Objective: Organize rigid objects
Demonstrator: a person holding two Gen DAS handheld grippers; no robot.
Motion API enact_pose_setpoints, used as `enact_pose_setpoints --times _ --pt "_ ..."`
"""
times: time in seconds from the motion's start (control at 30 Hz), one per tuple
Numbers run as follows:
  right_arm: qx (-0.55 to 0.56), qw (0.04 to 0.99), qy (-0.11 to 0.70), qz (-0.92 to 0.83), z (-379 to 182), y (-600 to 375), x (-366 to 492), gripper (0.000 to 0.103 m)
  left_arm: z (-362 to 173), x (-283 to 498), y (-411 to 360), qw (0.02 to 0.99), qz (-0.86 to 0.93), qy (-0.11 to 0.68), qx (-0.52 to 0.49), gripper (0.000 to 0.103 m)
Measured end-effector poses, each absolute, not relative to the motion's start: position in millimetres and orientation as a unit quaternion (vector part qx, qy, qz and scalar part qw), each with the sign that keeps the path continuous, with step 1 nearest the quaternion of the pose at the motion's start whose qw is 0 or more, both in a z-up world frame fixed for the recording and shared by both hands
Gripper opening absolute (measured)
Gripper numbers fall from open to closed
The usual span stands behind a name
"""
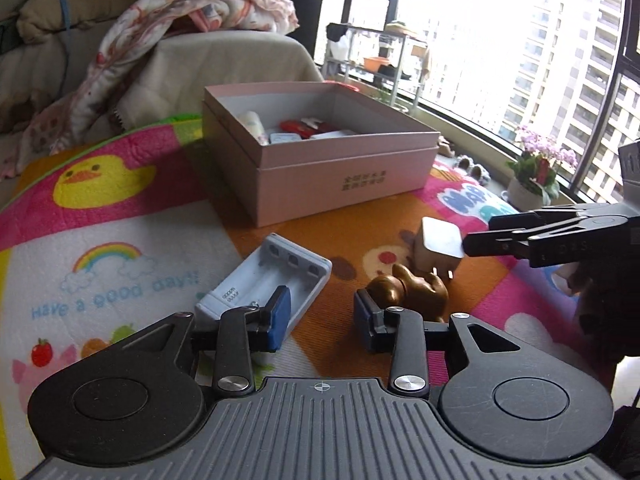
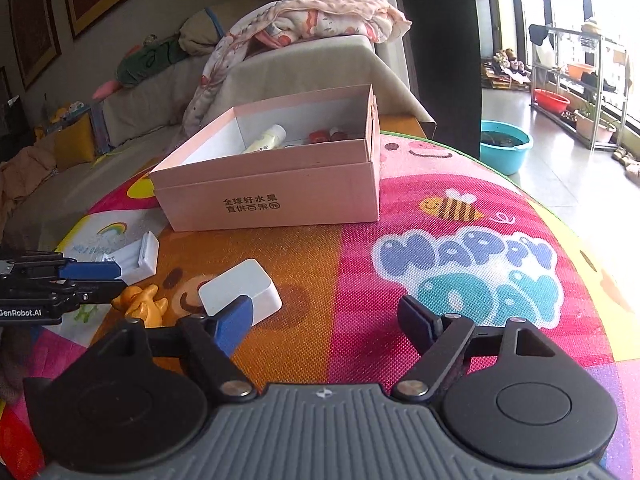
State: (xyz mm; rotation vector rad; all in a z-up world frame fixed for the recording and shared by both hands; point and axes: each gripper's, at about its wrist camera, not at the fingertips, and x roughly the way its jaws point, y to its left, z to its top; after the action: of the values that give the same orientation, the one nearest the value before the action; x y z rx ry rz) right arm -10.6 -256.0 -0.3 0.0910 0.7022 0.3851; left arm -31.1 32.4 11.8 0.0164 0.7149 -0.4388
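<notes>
A pink open box (image 1: 320,168) (image 2: 272,188) holds a white tube (image 2: 268,140) and red items. On the play mat in front of it lie a white battery charger (image 1: 264,280) (image 2: 136,258), a brown animal figurine (image 1: 412,292) (image 2: 142,306) and a white plug adapter (image 1: 438,248) (image 2: 244,290). My left gripper (image 1: 322,316) is open, low over the mat, between the charger and the figurine. My right gripper (image 2: 326,320) is open, with its left finger beside the adapter; it also shows in the left wrist view (image 1: 520,236), touching the adapter's edge.
The colourful play mat (image 2: 460,264) covers the table. A sofa with a blanket (image 1: 192,20) stands behind the box. A blue basin (image 2: 504,146) and a shelf rack sit on the floor at right. A potted flower (image 1: 536,172) stands by the window.
</notes>
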Motion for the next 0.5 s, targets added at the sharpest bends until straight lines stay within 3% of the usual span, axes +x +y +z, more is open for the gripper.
enact_pose_setpoints --times 0.13,0.33,0.5 --pt "0.044 0.92 0.342 0.188 -0.4 -255.9 -10.5 0.081 13.5 -38.4 21.0 0.905 -0.236 0.352 0.025 0.039" --pt "0.044 0.92 0.342 0.188 -0.6 -255.6 -10.4 0.082 26.9 -42.7 7.2 0.92 -0.2 0.311 0.135 0.039" --pt "0.045 0.919 0.342 0.19 -0.9 -255.2 -10.2 0.083 22.1 -16.7 25.5 0.911 -0.197 0.345 0.112 0.039"
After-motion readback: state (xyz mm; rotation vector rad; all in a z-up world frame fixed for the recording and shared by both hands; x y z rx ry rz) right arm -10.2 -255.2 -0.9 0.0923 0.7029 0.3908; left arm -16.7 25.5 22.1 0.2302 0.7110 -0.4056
